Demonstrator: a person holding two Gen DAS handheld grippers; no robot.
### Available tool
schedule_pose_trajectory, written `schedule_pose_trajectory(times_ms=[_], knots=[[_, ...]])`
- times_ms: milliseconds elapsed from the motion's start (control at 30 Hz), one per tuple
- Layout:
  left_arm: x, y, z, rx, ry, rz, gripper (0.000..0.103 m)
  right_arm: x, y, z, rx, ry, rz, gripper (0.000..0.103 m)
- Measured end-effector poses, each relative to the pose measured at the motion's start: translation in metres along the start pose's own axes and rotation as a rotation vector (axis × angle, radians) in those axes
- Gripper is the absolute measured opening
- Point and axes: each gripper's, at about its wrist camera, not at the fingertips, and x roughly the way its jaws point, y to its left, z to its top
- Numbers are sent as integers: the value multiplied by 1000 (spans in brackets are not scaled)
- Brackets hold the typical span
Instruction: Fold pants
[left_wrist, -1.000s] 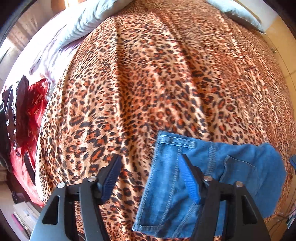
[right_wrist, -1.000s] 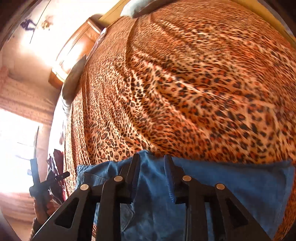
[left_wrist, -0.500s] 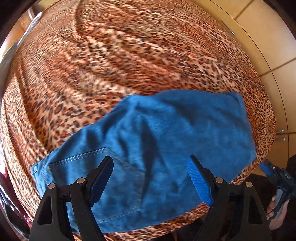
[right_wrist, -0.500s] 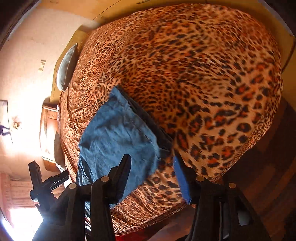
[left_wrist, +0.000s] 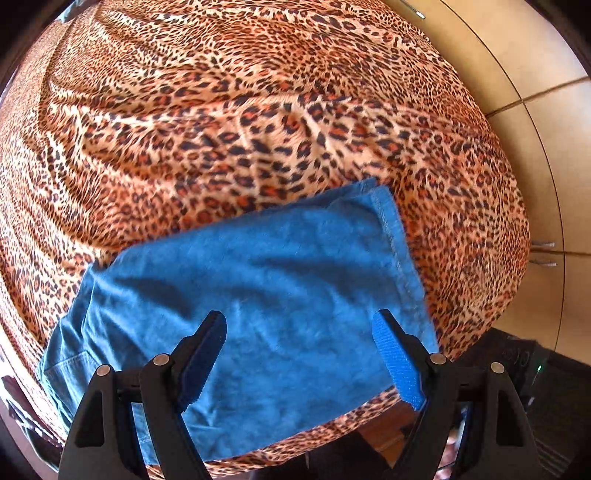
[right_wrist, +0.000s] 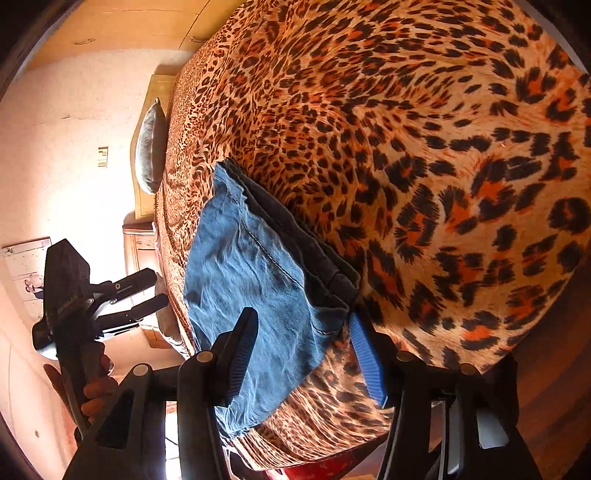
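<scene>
The blue denim pants (left_wrist: 266, 291) lie folded flat near the front edge of the leopard-print bed cover (left_wrist: 236, 122). A back pocket shows at their left end and a stitched hem at the right end. My left gripper (left_wrist: 299, 350) is open and empty, hovering over the middle of the pants. My right gripper (right_wrist: 303, 350) is open and empty, its jaws on either side of the pants' (right_wrist: 251, 280) hem corner. The left gripper (right_wrist: 147, 295) also shows in the right wrist view, held in a hand off the bed.
A grey pillow (right_wrist: 149, 144) stands at the far end of the bed. Tiled floor (left_wrist: 535, 110) lies beyond the bed's right side. A wooden nightstand (right_wrist: 138, 247) stands beside the bed. The bed's front edge drops off just below the pants.
Both grippers have swung to the right end of the pants. The right gripper has opened from nearly closed and come close to the hem corner. The pants lie as before.
</scene>
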Motion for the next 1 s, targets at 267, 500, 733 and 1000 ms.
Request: schedule_pose_trajectory(times_ms=[267,500,733,1000], knots=[[21,-27,73,-67,38,-69,84,16,-1,13,8,-7,74,56],[76,-47,104,-118,156,-133,84,15,-19,21,22,29,126,55],[102,-76,127,166,235,-4,84,17,-21,27,8,57,143,55],[121,-112,125,617,294,148,85,15,-18,28,-62,62,147,55]])
